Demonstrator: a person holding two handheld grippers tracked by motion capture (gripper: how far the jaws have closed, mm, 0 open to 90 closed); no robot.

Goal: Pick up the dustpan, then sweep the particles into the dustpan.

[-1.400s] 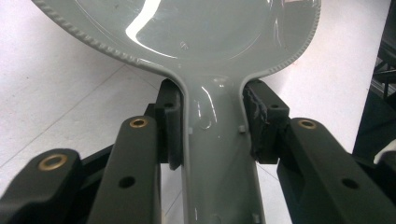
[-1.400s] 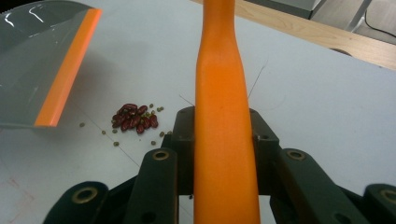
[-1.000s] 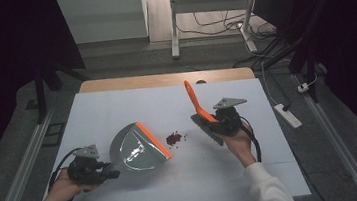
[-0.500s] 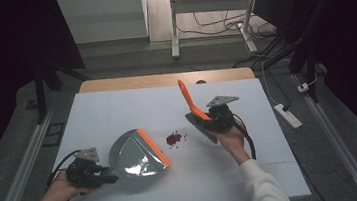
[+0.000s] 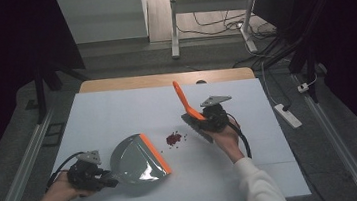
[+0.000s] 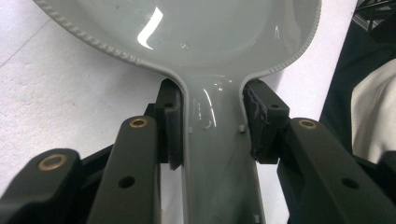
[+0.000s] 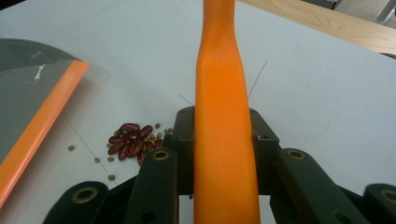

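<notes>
Nearest to us, at the front left of the worktop (image 5: 117,112), our left tool (image 5: 105,180) is clenched on the grey handle of the dustpan (image 5: 135,158); in the left gripper view its two pads press against either side of that handle, just below where it widens into the pan. The dustpan lies flat on the white surface with its orange lip (image 5: 155,153) turned toward the middle of the worktop. Just beyond that lip, apart from it, sits a small heap of red beans (image 5: 173,138) with a few tiny greenish grains scattered around it. To the right of the heap, our right tool (image 5: 201,117) is closed around the brush (image 5: 185,102), gripping its orange handle, which rises tilted up and away from us; the brush's dark head rests on the worktop near the beans. Farther off runs the worktop's bare wooden back edge (image 5: 164,79).
</notes>
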